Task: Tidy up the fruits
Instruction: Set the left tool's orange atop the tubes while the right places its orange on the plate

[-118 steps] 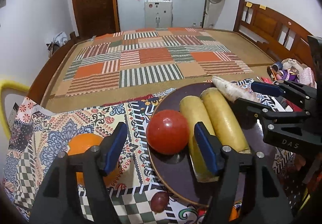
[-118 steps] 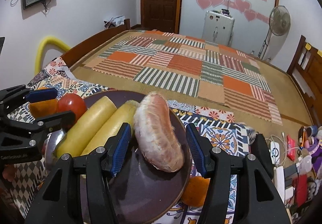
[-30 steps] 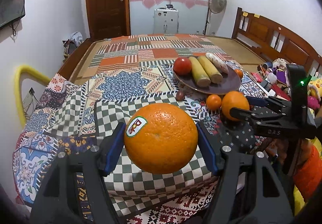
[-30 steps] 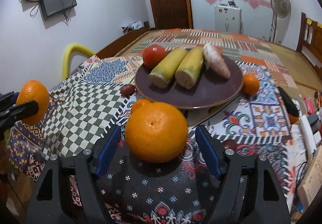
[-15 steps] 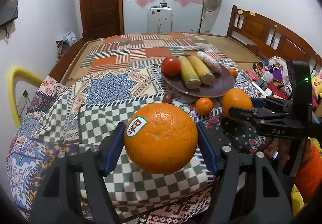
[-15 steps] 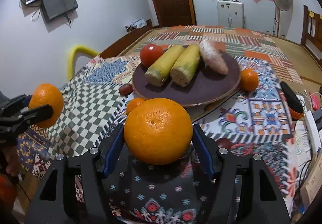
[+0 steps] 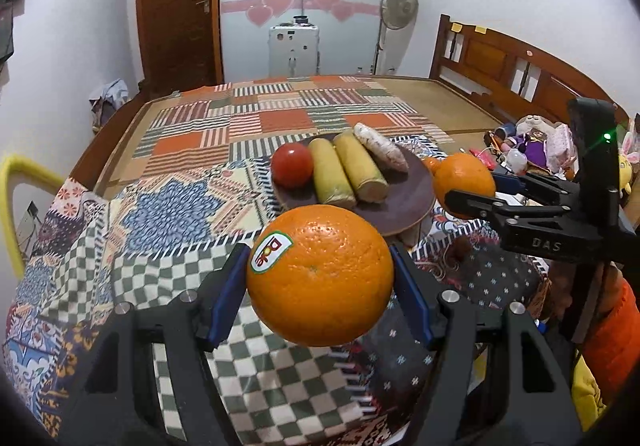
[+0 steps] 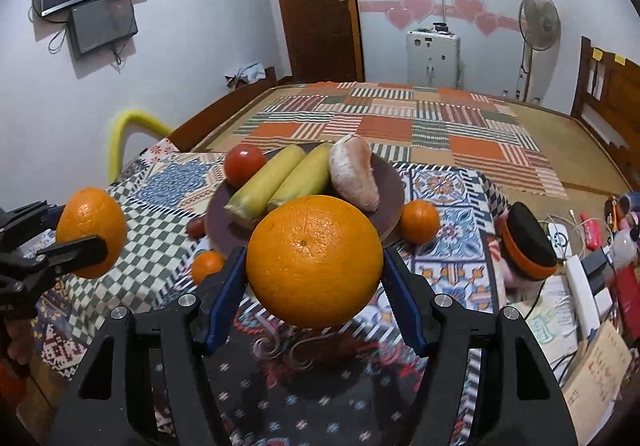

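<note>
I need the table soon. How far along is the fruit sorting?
Done: tomato, two corn cobs and a peeled segment lie on the plate. In hand: each claw, left and right, grips an orange. Left: two small oranges and a dark fruit on the cloth.

The room is evenly lit by soft, cool indoor light, and only faint shadows are cast. Small glints are seen on the near orange (image 7: 320, 274) and the tomato (image 7: 292, 165). Straight lines are bowed by the fisheye, and dark corners are left. The cloth (image 8: 280, 350) beneath the fruit is slightly blurred.
</note>
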`<state>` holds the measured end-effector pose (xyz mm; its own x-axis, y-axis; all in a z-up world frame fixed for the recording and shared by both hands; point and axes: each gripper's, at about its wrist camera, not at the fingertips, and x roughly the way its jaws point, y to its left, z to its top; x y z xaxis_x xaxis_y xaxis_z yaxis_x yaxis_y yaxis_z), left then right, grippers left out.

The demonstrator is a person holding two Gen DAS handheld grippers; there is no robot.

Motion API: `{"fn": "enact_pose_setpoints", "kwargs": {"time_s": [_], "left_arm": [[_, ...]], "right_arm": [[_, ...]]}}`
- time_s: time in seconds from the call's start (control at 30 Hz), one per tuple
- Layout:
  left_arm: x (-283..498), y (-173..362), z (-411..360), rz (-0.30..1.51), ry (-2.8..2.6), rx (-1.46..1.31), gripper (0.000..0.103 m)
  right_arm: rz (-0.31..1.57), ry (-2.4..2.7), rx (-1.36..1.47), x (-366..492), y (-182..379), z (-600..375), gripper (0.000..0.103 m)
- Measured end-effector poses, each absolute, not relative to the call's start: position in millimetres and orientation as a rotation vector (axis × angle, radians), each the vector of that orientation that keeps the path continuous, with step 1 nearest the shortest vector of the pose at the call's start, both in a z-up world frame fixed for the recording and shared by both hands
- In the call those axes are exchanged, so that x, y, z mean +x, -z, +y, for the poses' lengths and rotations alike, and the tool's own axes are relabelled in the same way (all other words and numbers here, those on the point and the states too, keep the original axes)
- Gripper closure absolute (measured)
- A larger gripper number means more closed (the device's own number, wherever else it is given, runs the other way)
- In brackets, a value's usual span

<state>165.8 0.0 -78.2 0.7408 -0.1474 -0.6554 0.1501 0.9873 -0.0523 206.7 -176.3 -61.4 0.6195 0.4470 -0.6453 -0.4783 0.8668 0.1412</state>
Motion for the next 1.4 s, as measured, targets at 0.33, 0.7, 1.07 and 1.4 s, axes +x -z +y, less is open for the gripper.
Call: {"fn": "enact_pose_setpoints", "kwargs": {"time_s": [0.33, 0.7, 1.07, 1.4], "left_arm": [[187, 84, -5, 0.717, 0.174, 0.015, 0.034], [204, 95, 6, 0.734, 0.159, -0.002, 0.034], [222, 89, -1, 0.722, 0.162, -0.003, 0.034], [245, 83, -13, 0.727, 0.164, -0.012, 0.034]], "right_arm": [[0.751, -0.541, -0.094, 242, 63, -163, 0.04], [0.825, -0.542, -0.116, 262, 77, -155, 0.04], [0.851, -0.567, -0.14, 263, 78, -153, 0.038], [0.685, -0.505, -0.158, 246, 43, -176, 0.033]]}}
